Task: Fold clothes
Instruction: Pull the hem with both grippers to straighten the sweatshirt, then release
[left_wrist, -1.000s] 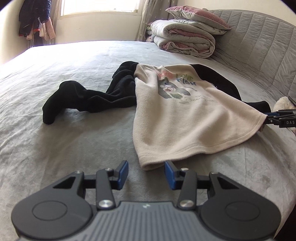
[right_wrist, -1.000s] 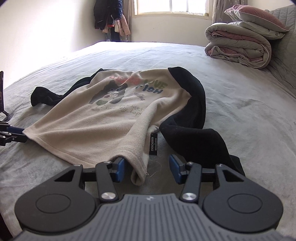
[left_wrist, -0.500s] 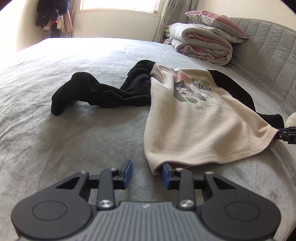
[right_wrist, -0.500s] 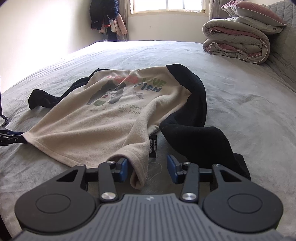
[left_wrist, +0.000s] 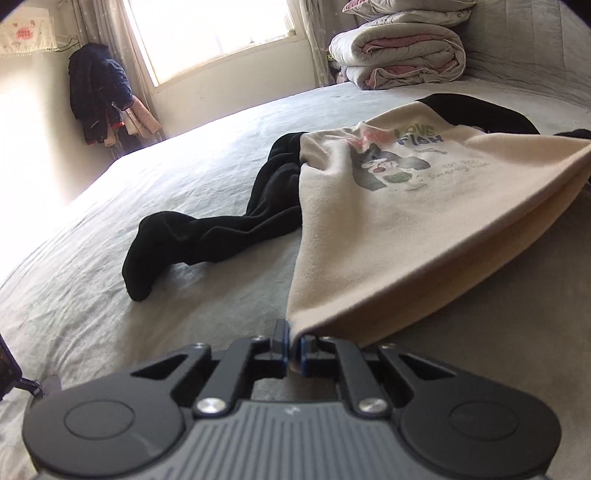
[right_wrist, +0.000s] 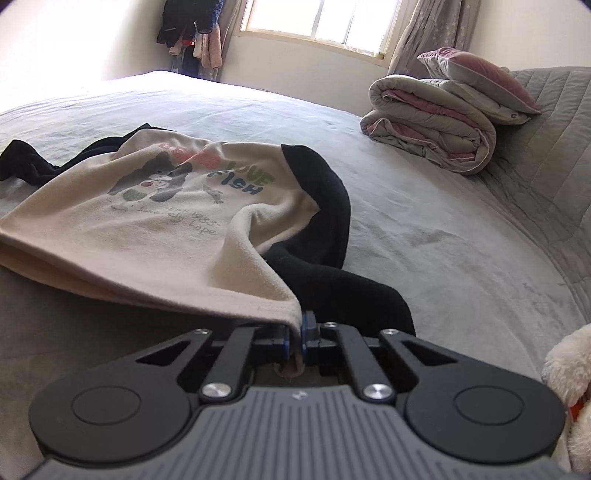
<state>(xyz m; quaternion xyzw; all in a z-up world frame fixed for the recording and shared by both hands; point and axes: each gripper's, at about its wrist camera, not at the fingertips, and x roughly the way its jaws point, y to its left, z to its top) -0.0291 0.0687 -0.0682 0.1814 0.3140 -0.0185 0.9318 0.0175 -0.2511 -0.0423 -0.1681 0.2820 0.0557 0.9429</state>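
Note:
A beige sweatshirt (left_wrist: 402, 221) with black sleeves and a cat print lies on the grey bed (left_wrist: 184, 177). Its hem is raised off the bed and pulled taut between the two grippers. My left gripper (left_wrist: 293, 345) is shut on the hem's left corner. In the right wrist view the same sweatshirt (right_wrist: 155, 221) spreads away from me, and my right gripper (right_wrist: 294, 341) is shut on the hem's right corner. One black sleeve (left_wrist: 207, 236) trails left across the bed; the other black sleeve (right_wrist: 332, 258) curls beside my right gripper.
A folded quilt with a pillow on top (right_wrist: 443, 122) sits at the head of the bed by the padded headboard (right_wrist: 554, 155). Clothes hang in the room's corner (left_wrist: 99, 92) beside the window. A white plush toy (right_wrist: 569, 373) lies at the right gripper's side.
Both grippers were open at the hem corners; they have since shut on the corners and lifted, so the hem now hangs taut above the bed.

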